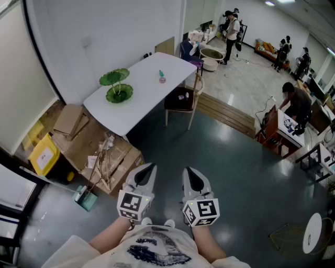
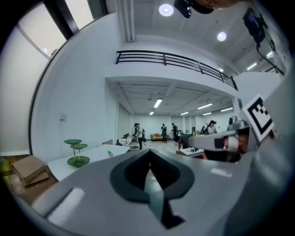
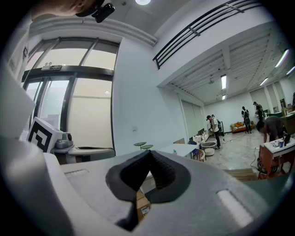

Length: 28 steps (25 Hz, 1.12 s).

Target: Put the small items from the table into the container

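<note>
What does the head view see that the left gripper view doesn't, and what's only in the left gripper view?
Only the head view: the dark blue-green floor, the person's white printed shirt and the left gripper seen from above.

Only the left gripper view: the black balcony railing, the round ceiling lights, and that gripper's jaws close up, shut with nothing between them.

Both: the long white table, the green tiered leaf-shaped stand on it, and a small green-and-pink item further along the tabletop.
</note>
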Available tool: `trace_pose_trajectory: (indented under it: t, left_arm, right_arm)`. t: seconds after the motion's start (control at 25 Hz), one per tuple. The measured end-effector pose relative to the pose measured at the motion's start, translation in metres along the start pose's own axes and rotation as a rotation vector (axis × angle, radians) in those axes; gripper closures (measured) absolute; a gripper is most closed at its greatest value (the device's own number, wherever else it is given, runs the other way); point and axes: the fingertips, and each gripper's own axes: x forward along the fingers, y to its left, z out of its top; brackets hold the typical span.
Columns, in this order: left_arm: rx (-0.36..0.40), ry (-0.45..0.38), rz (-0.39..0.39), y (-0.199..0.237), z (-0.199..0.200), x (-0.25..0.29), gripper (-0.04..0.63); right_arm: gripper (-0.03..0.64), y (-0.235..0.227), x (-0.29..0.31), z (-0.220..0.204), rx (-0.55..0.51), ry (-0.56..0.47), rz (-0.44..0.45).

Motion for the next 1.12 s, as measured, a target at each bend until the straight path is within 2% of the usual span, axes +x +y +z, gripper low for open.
trace_pose_trajectory:
  t: [0.48,0.8,1.12]
  left_arm:
    - [-0.015,0.019,0.011,-0.008,-0.005,-0.004,0.606]
    - [-0.016,0.046,0.013,-0.025,-0.011,0.009,0.606]
    - [-0.002,0.038,0.027,-0.038,-0.008,0.022,0.606]
  right_arm:
    - [0.620,0.003,-0.007,-0.005,0.026,0.021,0.025]
    - [0.620,-0.017,-0.018,-0.010,0.071,0.030,0.037]
    - [0.620,-0.037,-0.025,-0.012,0.089,0.011,0.056]
